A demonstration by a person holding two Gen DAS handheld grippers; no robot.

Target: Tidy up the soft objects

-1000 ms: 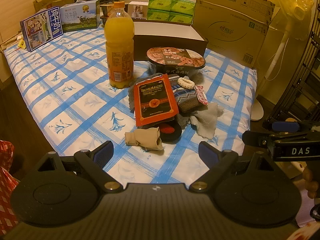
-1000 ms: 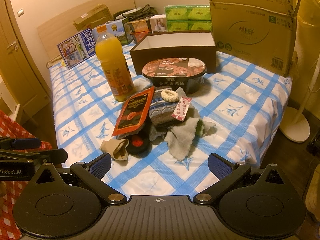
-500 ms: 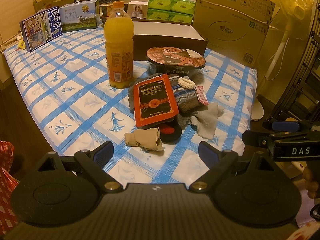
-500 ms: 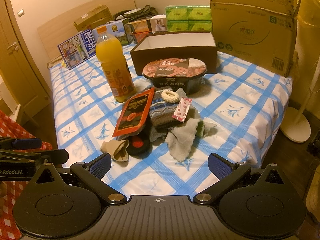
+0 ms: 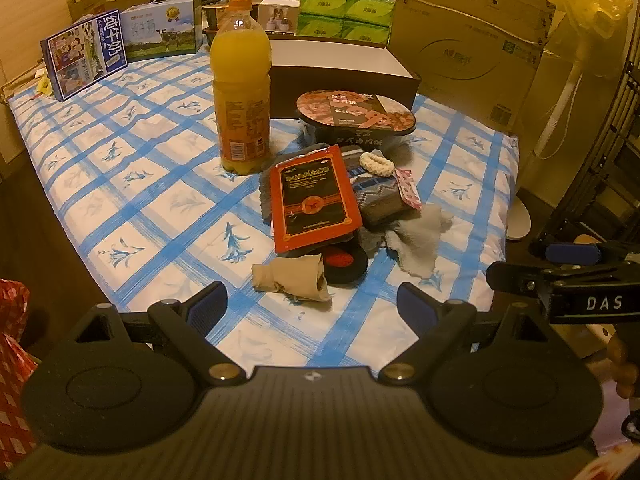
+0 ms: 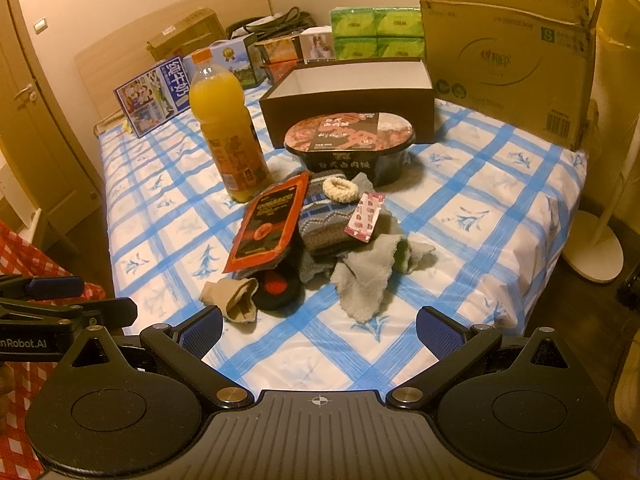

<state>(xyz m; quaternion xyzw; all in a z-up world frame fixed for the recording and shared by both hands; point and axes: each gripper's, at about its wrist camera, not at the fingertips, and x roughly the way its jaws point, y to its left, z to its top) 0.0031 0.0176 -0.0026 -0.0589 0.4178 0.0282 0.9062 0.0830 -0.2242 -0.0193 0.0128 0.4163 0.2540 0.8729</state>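
We find almost nothing altered over the last second. The one difference we can make out is a very faint drift of the left wrist view: the orange juice bottle, the red packet and the beige sock sit a trace further right in the frame than before. In the right wrist view the bottle seems a trace lower and to the left, a shift so slight that we cannot tell it from camera wobble

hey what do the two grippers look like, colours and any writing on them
Both are black with round discs on the body. Left gripper and right gripper have blue ridged pads. Seen side-on, the right reads "DAS", the left "Robot.AI", in white.
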